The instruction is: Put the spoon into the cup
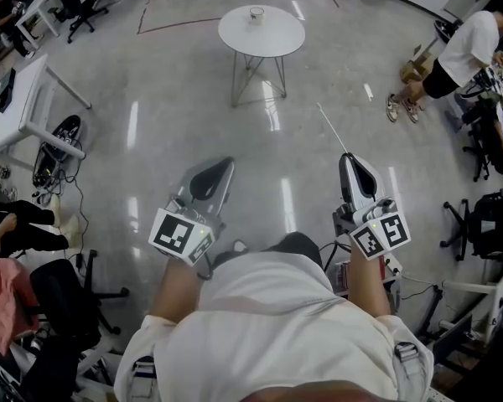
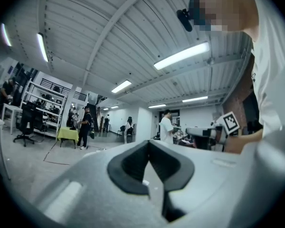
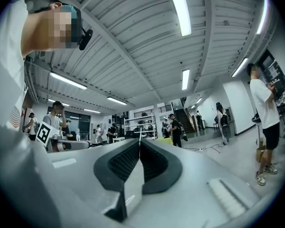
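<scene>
A small clear cup (image 1: 256,12) stands on a round white table (image 1: 277,38) far ahead across the floor. My right gripper (image 1: 347,156) is shut on the spoon (image 1: 329,121), whose thin pale handle sticks forward past the fingertips. The right gripper view shows that gripper (image 3: 139,141) with jaws pressed together and the thin spoon (image 3: 140,136) poking out of the tip. My left gripper (image 1: 226,162) is held level beside it at waist height. In its own view, the left gripper (image 2: 149,142) has its jaws meeting at the tip with nothing between them.
A white desk (image 1: 17,99) stands at the left with cables and gear under it. Black office chairs (image 1: 67,296) crowd the lower left and right edge. A person in a white shirt (image 1: 465,53) stands at the upper right. Bare grey floor lies between me and the round table.
</scene>
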A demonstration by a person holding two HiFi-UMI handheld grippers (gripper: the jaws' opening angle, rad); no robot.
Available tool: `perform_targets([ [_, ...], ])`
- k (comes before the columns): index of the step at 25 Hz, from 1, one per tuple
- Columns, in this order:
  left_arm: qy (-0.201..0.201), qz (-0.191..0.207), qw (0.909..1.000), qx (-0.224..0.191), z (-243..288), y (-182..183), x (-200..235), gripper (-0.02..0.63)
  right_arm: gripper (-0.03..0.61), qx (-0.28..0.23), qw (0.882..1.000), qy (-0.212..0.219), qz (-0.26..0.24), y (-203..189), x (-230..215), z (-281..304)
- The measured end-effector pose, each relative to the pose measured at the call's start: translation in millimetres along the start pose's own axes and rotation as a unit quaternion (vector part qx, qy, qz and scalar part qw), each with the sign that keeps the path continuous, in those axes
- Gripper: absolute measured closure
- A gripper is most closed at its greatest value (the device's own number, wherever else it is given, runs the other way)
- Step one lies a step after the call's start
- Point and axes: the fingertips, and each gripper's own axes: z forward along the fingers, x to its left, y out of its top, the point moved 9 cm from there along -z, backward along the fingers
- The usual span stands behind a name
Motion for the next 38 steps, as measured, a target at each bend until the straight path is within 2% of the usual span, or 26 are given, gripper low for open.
perform_targets([
  [7,0.003,-0.007,1.0000,0.004,10.2,-4.1,41.9,0.611,0.569,0.013,1.000,0.006,0.003,-8.2,-5.1,48.6],
  [15,0.025,0.008,0.9996,0.010,76.3,3.0,104.3,0.611,0.568,0.004,1.000,0.023,0.015,-15.0,-67.6,134.0],
  [22,0.027,0.019,0.9994,0.007,183.2,19.6,143.2,0.611,0.569,-0.005,0.999,0.029,0.019,0.4,-162.8,200.4],
  [31,0.031,0.013,0.9994,0.003,331.2,9.6,177.0,0.611,0.569,-0.002,0.999,0.026,0.024,3.3,-305.1,261.1],
  [38,0.031,0.011,0.9994,0.014,404.4,0.2,224.1,0.611,0.569,0.006,0.999,0.028,0.033,-10.0,-364.4,319.9],
])
